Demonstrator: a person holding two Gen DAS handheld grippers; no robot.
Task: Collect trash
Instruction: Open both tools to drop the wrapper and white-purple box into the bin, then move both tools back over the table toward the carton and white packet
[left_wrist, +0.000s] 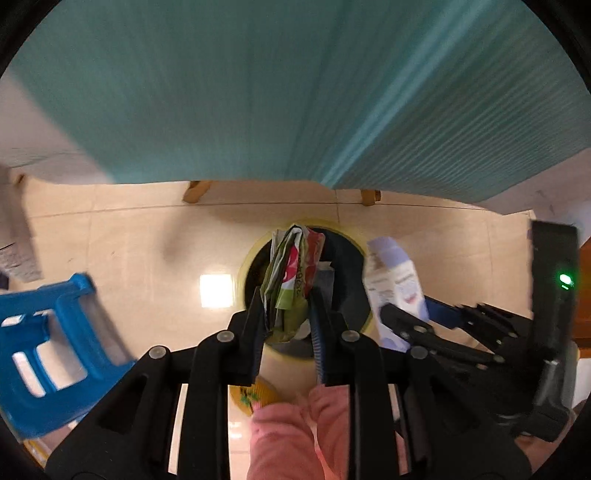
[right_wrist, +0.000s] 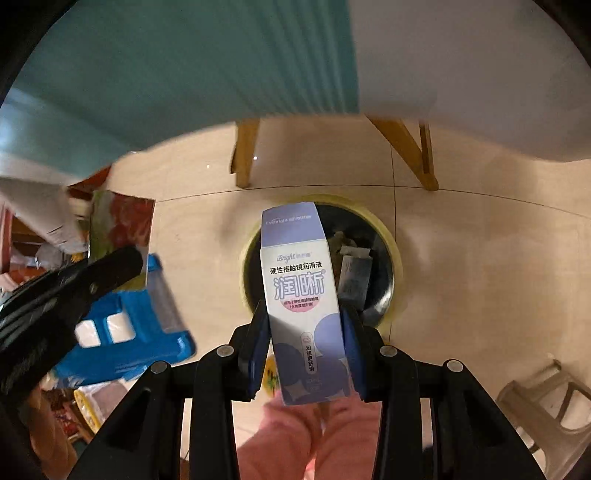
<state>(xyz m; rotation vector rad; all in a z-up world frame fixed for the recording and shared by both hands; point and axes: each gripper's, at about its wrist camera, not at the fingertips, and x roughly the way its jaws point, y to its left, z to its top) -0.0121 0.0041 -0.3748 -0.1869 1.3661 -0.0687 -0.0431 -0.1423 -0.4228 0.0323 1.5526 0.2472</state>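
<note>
My left gripper (left_wrist: 286, 306) is shut on a crumpled green, red and white wrapper (left_wrist: 291, 277), held above a round bin (left_wrist: 360, 243) with a yellow rim and dark inside on the floor. My right gripper (right_wrist: 306, 325) is shut on a white and lilac carton (right_wrist: 301, 295) with Chinese print, held upright over the same bin (right_wrist: 391, 251). Some trash (right_wrist: 354, 269) lies inside the bin. In the left wrist view the carton (left_wrist: 395, 280) and right gripper (left_wrist: 417, 325) show at the right. In the right wrist view the wrapper (right_wrist: 122, 225) and left gripper (right_wrist: 122, 264) show at the left.
A blue plastic stool (left_wrist: 48, 339) stands on the tiled floor left of the bin, also in the right wrist view (right_wrist: 125, 336). A teal cloth (left_wrist: 295, 92) hangs over a table with wooden legs (right_wrist: 245, 151) behind the bin. A grey stool (right_wrist: 546, 402) stands at the right. Pink trouser legs (left_wrist: 295, 435) are below.
</note>
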